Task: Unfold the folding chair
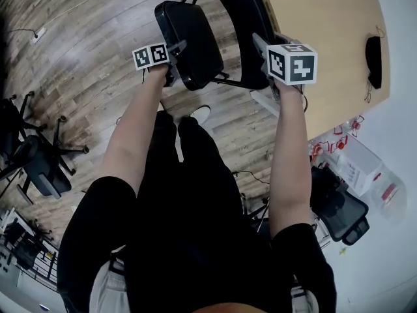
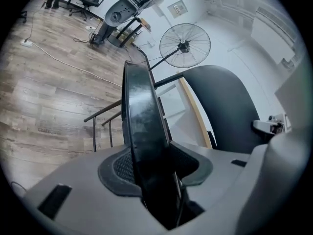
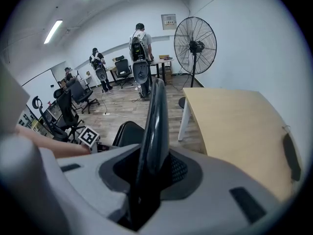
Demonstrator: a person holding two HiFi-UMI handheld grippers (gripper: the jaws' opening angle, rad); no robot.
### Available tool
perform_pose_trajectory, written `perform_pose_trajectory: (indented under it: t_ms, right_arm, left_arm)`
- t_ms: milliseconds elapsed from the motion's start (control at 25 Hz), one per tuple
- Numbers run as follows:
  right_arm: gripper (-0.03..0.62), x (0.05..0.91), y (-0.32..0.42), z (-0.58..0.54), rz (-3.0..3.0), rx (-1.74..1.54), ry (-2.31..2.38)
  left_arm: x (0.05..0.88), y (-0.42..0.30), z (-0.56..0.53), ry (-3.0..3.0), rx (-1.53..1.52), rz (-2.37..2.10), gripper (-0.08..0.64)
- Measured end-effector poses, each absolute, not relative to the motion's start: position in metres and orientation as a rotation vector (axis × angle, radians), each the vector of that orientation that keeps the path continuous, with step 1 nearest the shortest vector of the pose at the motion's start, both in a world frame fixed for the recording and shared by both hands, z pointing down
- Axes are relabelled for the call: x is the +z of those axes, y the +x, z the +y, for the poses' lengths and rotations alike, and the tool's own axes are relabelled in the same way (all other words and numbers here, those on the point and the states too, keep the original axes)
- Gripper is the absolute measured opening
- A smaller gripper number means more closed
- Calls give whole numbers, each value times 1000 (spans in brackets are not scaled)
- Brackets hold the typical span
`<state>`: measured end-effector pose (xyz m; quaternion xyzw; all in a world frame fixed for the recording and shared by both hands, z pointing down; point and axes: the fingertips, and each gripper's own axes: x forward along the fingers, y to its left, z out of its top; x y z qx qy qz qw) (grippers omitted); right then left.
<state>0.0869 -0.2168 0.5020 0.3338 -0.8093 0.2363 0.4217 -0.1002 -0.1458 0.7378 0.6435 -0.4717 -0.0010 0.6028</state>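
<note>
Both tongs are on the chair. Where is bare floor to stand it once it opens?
Bare wood floor lies left of the seat, between it and the black office chairs. The right is crowded: the table sits close beside the backrest, with boxes and another office chair nearer you.

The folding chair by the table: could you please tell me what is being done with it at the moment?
A person is working on the black folding chair with a gripper in each hand. The left gripper is clamped on the edge of the padded seat, and the right gripper is clamped on the edge of the backrest. The seat stands away from the backrest, so the chair looks partly unfolded. It stands on the wood floor beside a wooden table.
</note>
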Motion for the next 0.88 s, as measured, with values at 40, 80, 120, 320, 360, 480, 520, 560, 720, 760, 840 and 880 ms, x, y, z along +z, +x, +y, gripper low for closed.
perform_pose_trajectory:
  t_ms: [40,80,120,320,360,480,520,560,720,760,840,880]
  right_arm:
    - [103,503,83,-214,-2028,592,834]
    - [102,503,79,-212,-2030,590,831]
    - [103,504,76,-210,-2031,587,829]
    - [103,510,71,-206,-2034,588,836]
    - [103,511,71,-206,-2035,589,836]
    - [103,518,73,-208,-2040,593,836]
    - [103,520,73,-209,-2043,594,832]
    - [103,522,72,-209,-2048,595,825]
    - [103,530,67,-208,-2058,594,793]
    - [103,532,67,-208,-2059,597,794]
    - [103,537,67,-208,-2068,607,796]
    - [103,539,66,-207,-2077,610,793]
  left_arm:
    - [740,-106,-141,1489,-9,-1082,173]
    - [742,-112,-138,1489,-13,-1075,174]
    - [745,-117,-134,1487,-17,-1071,175]
    - [756,-133,-122,1487,-33,-1059,178]
    - [758,-135,-120,1491,-38,-1052,178]
    - [769,-146,-113,1492,-48,-1033,181]
    - [774,-150,-110,1488,-52,-1027,181]
    - [778,-155,-106,1483,-56,-1022,183]
    - [792,-173,-95,1478,-79,-1004,185]
    - [796,-177,-92,1476,-86,-1001,186]
    - [805,-185,-86,1473,-101,-990,187]
    - [809,-189,-83,1473,-108,-983,189]
